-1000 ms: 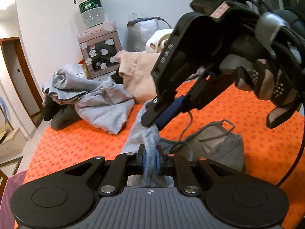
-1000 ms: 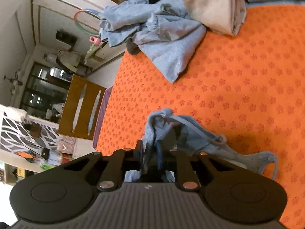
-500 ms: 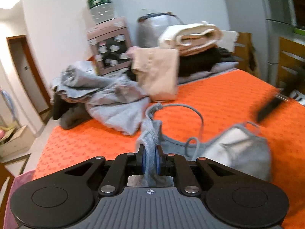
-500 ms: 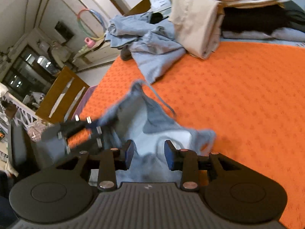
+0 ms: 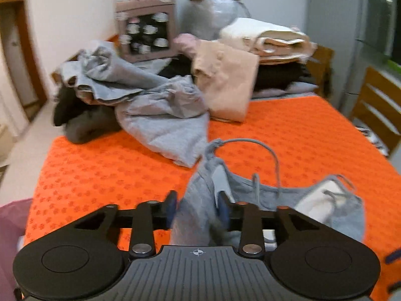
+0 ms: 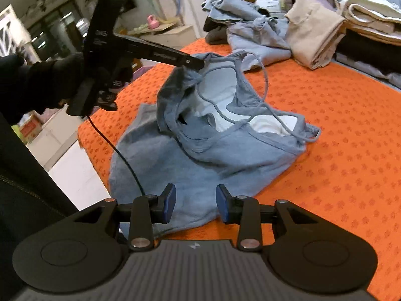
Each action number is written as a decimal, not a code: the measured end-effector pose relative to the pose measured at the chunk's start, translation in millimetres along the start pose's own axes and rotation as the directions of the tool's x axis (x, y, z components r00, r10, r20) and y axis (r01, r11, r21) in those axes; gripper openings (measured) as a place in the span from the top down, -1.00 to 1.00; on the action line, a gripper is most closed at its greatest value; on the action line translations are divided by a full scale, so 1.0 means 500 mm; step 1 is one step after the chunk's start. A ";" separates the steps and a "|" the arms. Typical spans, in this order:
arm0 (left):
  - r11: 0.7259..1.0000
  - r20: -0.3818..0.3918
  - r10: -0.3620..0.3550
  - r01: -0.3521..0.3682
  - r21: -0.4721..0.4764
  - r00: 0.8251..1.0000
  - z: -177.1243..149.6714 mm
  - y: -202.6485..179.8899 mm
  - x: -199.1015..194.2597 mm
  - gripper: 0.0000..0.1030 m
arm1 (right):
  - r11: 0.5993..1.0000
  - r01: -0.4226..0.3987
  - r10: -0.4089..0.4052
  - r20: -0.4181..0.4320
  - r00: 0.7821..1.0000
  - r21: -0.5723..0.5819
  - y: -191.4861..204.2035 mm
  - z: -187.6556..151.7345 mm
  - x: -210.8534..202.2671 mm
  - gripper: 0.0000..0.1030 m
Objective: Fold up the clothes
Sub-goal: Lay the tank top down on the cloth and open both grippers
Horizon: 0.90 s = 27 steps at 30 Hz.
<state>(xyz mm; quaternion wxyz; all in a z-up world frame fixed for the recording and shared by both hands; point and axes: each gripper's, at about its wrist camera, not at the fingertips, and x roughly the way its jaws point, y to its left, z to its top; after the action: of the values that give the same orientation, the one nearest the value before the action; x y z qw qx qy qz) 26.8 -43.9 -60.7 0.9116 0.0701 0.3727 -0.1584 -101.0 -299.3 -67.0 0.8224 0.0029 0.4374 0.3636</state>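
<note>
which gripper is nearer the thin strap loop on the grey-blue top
Left. The left gripper sits at the top's raised edge beside the strap loop, fabric between its opening fingers. The right gripper hovers over the hem, empty.

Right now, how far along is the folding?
Done: only the beige piece and cream stack at the back look folded. In hand: the grey top lies crumpled; the left gripper is opening around its bunched edge, the right gripper is open over it. Left: this top and the grey heap.

Bare orange bedspread [image 6: 338, 130] right of grey top [image 6: 205, 155]; clothes heap [image 6: 250, 25] behind.
</note>
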 end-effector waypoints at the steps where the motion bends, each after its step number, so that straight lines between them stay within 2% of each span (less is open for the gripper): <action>1: 0.999 -0.006 -0.037 0.037 0.015 0.999 0.001 0.008 -0.010 -0.14 | 1.000 0.010 -0.010 0.013 1.000 0.013 0.010 -0.002 -0.002 0.21; 5: 0.987 0.001 -0.151 0.151 0.055 0.988 -0.003 0.046 -0.065 -0.28 | 0.998 0.050 -0.052 0.062 0.997 0.045 0.055 -0.016 -0.007 0.21; 7: 0.981 0.001 -0.179 0.178 0.072 0.984 -0.011 0.072 -0.090 -0.28 | 0.997 0.066 -0.068 0.070 0.995 0.039 0.083 -0.027 -0.002 0.21; 11: 0.976 -0.031 -0.191 0.193 0.106 0.981 -0.046 0.124 -0.107 -0.27 | 0.995 0.103 -0.104 0.066 0.992 0.018 0.134 -0.053 0.020 0.21; 18: 0.970 -0.145 -0.170 0.192 0.148 0.975 -0.140 0.185 -0.071 -0.24 | 0.982 0.189 -0.188 0.059 0.980 -0.013 0.219 -0.098 0.061 0.21; 19: 0.969 -0.159 -0.171 0.195 0.150 0.972 -0.152 0.189 -0.062 -0.13 | 0.979 0.201 -0.200 0.053 0.978 -0.023 0.231 -0.105 0.069 0.21; 20: 0.968 -0.172 -0.171 0.198 0.154 0.970 -0.164 0.192 -0.054 -0.05 | 0.977 0.211 -0.210 0.044 0.977 -0.036 0.244 -0.112 0.078 0.21; 24: 0.963 -0.208 -0.175 0.211 0.167 0.962 -0.199 0.197 -0.029 0.01 | 0.959 0.258 -0.258 0.013 0.966 -0.116 0.284 -0.137 0.104 0.18; 27: 0.959 -0.210 -0.189 0.227 0.172 0.959 -0.213 0.192 -0.020 0.02 | 0.927 0.316 -0.322 0.001 0.947 -0.204 0.303 -0.150 0.124 0.14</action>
<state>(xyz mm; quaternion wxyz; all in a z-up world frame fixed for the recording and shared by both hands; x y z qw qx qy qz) -17.3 74.9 -128.7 0.8383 0.1340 0.4469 -0.2820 -223.6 -174.4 -108.9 0.8594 -0.1574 0.4063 0.2675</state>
